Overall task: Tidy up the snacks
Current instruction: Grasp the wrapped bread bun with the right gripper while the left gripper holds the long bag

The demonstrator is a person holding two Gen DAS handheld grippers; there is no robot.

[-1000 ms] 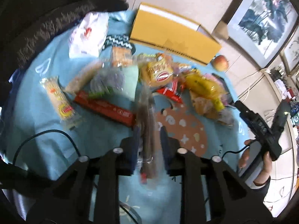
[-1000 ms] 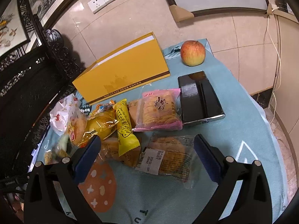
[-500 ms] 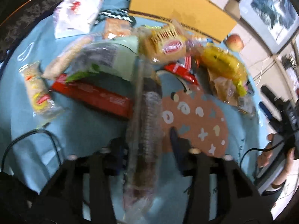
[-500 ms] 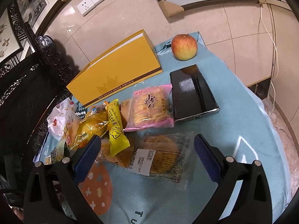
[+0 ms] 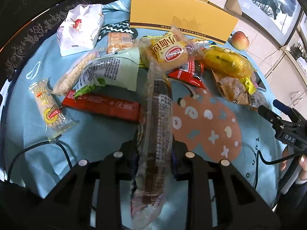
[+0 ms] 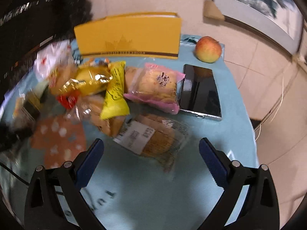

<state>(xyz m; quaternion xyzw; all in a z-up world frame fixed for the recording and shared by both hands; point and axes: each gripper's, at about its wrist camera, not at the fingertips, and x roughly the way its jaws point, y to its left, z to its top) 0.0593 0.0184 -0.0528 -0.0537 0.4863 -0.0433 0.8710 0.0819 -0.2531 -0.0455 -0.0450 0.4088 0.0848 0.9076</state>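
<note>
A long dark snack in a clear wrapper [image 5: 159,126] lies on the blue tablecloth [image 5: 38,126]. Its far end leans on the snack pile. My left gripper [image 5: 155,151] straddles its near half, open, with the pads loose beside the wrapper. The right gripper [image 6: 150,143] is wide open just above a clear-wrapped bread packet with a white label [image 6: 151,140], not touching it. In the left wrist view the right gripper [image 5: 273,108] shows at the right edge, held by a hand [image 5: 301,164].
A red bar [image 5: 103,105], a green bag [image 5: 115,71] and a small bread pack [image 5: 168,51] crowd the far side. A pink packet [image 6: 155,88], a black phone [image 6: 201,90], an apple [image 6: 208,48] and a yellow box [image 6: 130,36] lie beyond. A black cable [image 5: 38,149] crosses the cloth at the left.
My left gripper has sunk toward the cloth and its jaws have widened around the long snack, which was pinched thin before. The right gripper has rolled and its view is blurred.
</note>
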